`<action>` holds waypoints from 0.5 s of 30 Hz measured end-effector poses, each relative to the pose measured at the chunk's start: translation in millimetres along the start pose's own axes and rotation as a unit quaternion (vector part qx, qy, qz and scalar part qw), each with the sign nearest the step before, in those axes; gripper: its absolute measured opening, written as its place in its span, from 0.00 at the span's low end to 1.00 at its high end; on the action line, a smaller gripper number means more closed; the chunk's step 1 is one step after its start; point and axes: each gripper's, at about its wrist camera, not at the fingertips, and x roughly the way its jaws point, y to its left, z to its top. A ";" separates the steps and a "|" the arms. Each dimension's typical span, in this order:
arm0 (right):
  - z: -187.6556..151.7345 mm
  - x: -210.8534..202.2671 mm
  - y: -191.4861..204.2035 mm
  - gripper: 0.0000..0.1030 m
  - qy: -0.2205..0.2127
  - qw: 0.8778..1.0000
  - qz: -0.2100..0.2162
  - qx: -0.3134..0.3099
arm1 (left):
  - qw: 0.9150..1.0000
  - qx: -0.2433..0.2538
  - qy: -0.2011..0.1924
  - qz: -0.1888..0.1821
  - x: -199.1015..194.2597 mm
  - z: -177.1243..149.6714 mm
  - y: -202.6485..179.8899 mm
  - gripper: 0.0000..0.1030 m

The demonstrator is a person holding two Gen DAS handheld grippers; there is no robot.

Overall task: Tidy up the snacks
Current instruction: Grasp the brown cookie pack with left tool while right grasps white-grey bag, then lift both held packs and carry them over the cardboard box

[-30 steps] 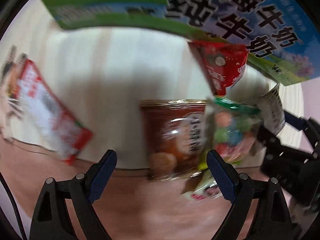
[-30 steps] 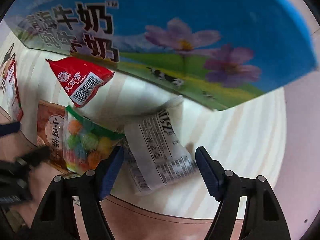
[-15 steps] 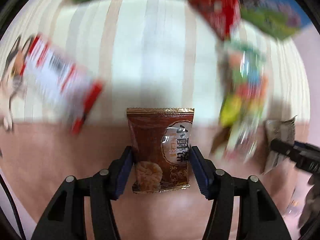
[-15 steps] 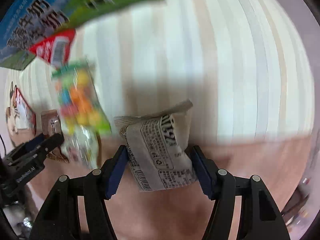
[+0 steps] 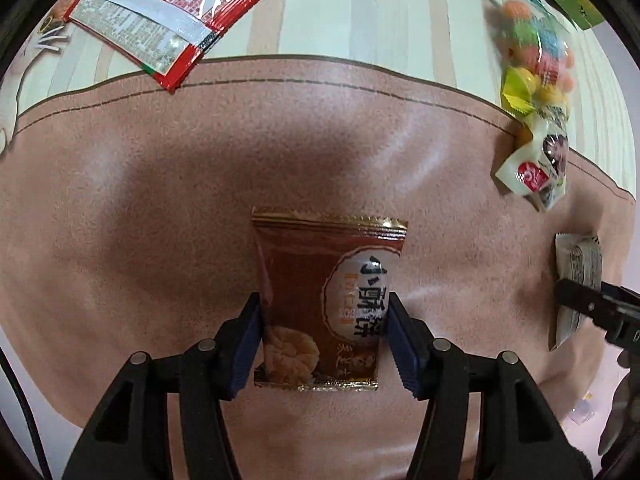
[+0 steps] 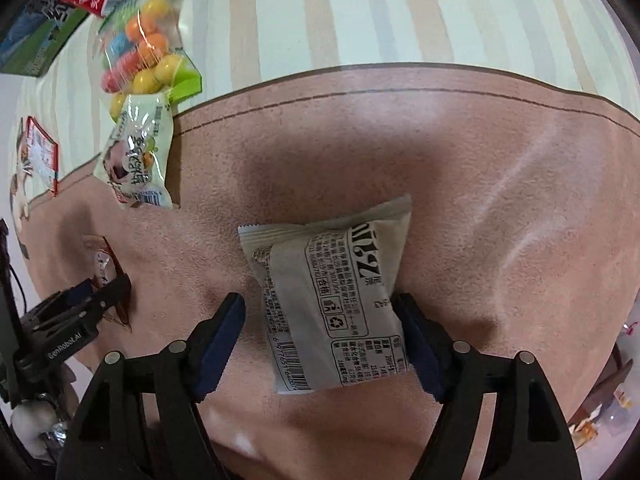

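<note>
While both grippers pointed down at the pink mat (image 5: 120, 240), the left gripper (image 5: 324, 332) had its blue pads against both sides of the brown biscuit packet (image 5: 328, 300), its jaws just starting to open. The right gripper (image 6: 320, 336) was opening too: the grey-white packet (image 6: 332, 300) lay between its pads, the left pad clear of it. A bag of coloured candies (image 6: 148, 48) and a pale green packet (image 6: 138, 160) lay apart near the mat's edge.
</note>
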 end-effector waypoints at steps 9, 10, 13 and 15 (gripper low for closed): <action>-13.1 6.6 27.6 0.78 0.000 1.000 -0.010 -0.009 | 1.000 0.000 -0.001 -0.001 0.2 10.0 6.6 0.55; -11.3 7.6 23.2 0.78 0.000 1.000 -0.011 -0.010 | 1.000 -0.002 -0.003 -0.001 -2.8 5.5 9.2 0.55; -11.6 11.2 21.6 0.79 -0.002 1.000 -0.018 -0.016 | 1.000 -0.003 -0.012 0.002 -3.3 -2.6 4.3 0.54; -11.6 15.8 23.3 0.75 -0.005 0.999 -0.023 -0.021 | 1.000 0.010 -0.020 0.009 -7.2 -6.6 -0.7 0.53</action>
